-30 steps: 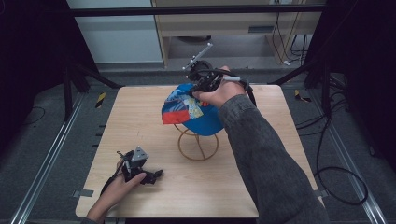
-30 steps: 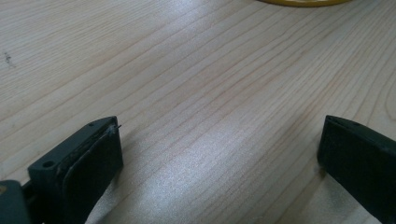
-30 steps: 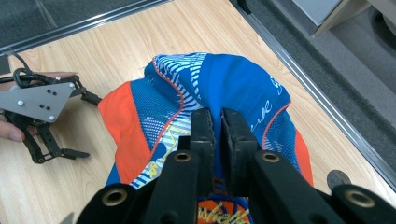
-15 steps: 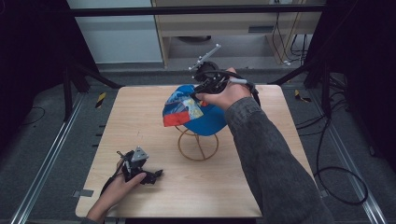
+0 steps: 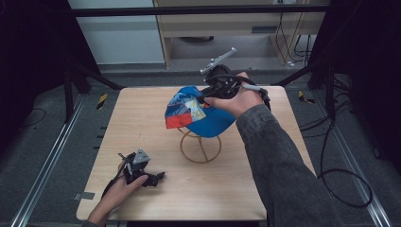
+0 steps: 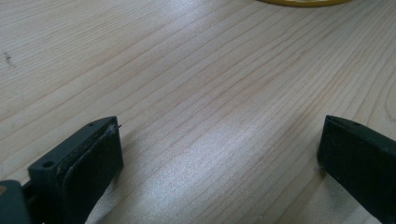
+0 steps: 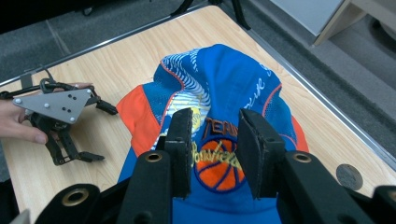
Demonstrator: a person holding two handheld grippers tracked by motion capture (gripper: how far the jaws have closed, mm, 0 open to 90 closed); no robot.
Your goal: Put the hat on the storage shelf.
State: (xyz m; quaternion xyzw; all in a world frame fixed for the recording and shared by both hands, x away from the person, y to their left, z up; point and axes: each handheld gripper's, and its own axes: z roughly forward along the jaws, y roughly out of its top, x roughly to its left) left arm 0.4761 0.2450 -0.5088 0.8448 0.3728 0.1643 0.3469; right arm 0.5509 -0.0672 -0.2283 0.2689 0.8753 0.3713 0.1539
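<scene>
Blue cap, high view: cap (image 5: pixel 201 113) sits on wire stand (image 5: pixel 200 146), mid-table toward the far edge; it could slide off if right gripper (image 5: pixel 208 97) drags it while leaving.
Left gripper view: jaws wide apart over bare table (image 6: pixel 201 107), holding nothing.
Right gripper view: jaws have just been opening, now partly apart over the cap, apparently no grip.

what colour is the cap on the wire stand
Mostly blue cap with orange panels and an orange basketball print; clearest in the right gripper view.

The cap (image 7: pixel 219 154) bears partly hidden lettering "TEAM".
</scene>
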